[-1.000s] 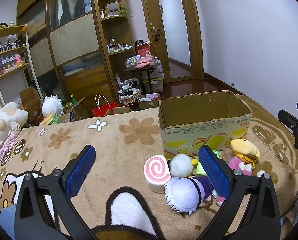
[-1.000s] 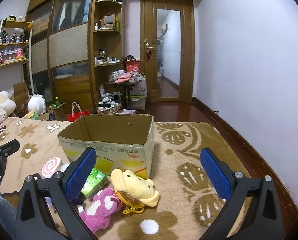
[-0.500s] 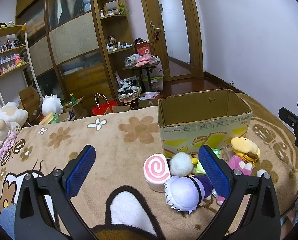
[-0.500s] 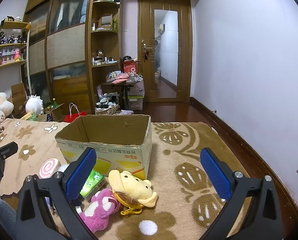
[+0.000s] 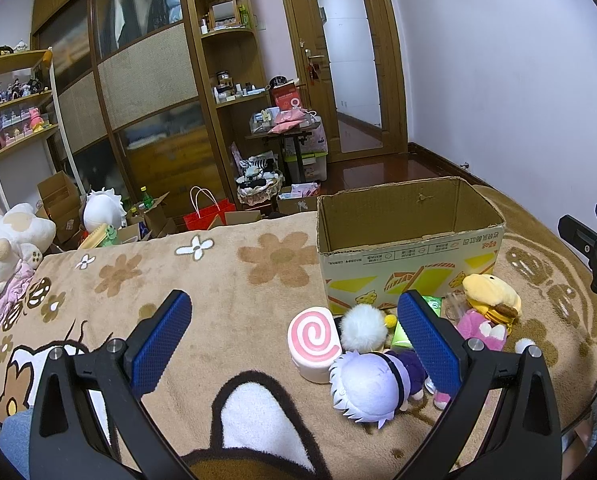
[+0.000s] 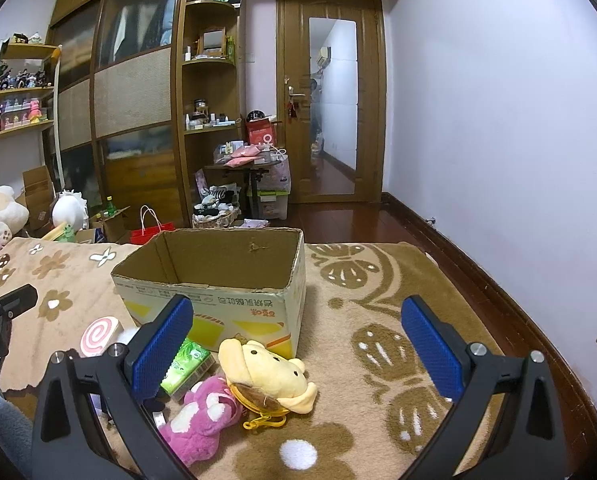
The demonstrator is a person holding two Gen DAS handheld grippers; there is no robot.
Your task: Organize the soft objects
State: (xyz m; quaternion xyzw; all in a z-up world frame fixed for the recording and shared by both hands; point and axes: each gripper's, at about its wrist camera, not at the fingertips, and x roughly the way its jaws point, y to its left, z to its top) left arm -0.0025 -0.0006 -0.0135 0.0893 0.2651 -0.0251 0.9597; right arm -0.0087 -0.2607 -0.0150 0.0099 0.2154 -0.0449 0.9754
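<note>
Right wrist view: right gripper [image 6: 297, 340] spread wide, holding nothing; left gripper [image 5: 294, 336] likewise. Cardboard box [image 6: 218, 280] stands open. Just before the box lie the yellow plush [image 6: 266, 372], pink plush [image 6: 202, 416] and swirl cushion [image 5: 314, 338].

Surface: patterned tan blanket [image 5: 226, 280], lower frame.
Resting on it: cardboard box [image 5: 410, 256]; swirl cushion [image 5: 314, 340]; plush toys [image 6: 266, 376] clustered at box front.
</note>
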